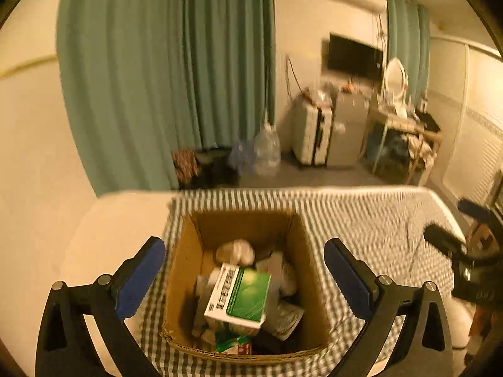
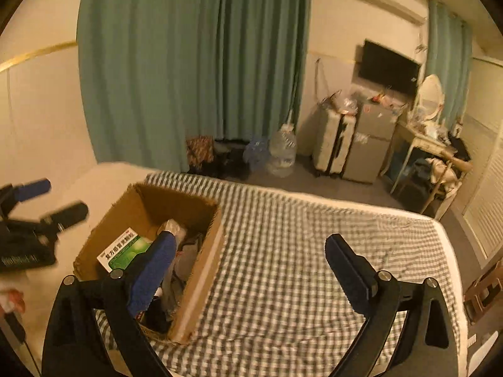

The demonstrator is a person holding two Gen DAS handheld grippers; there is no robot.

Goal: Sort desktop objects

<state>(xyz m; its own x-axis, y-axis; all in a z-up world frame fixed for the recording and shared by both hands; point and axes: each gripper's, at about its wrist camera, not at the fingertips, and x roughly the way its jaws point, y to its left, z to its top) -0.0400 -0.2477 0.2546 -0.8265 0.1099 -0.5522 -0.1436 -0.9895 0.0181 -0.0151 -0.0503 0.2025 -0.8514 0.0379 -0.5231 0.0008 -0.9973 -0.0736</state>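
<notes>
A bed with a checked cover (image 2: 283, 251) fills the near scene, and on its left part stands an open cardboard box (image 1: 184, 270), nearly full of sorted odds and ends. The box looks stiff but light — its cut top rim is the place to pinch if it must be shifted, one wall between the pads.

On top of the heap lies a green-and-white medicine carton (image 1: 240, 295), tilted, resting on soft wrapped bundles. It is probably light, rigid and slightly slick; its long flat faces offer the surest hold.

The left gripper (image 1: 245, 278) hangs above the box with its jaws spread wide and nothing between them. The right gripper (image 2: 251, 267) — just right of the box — is equally wide and empty.
</notes>
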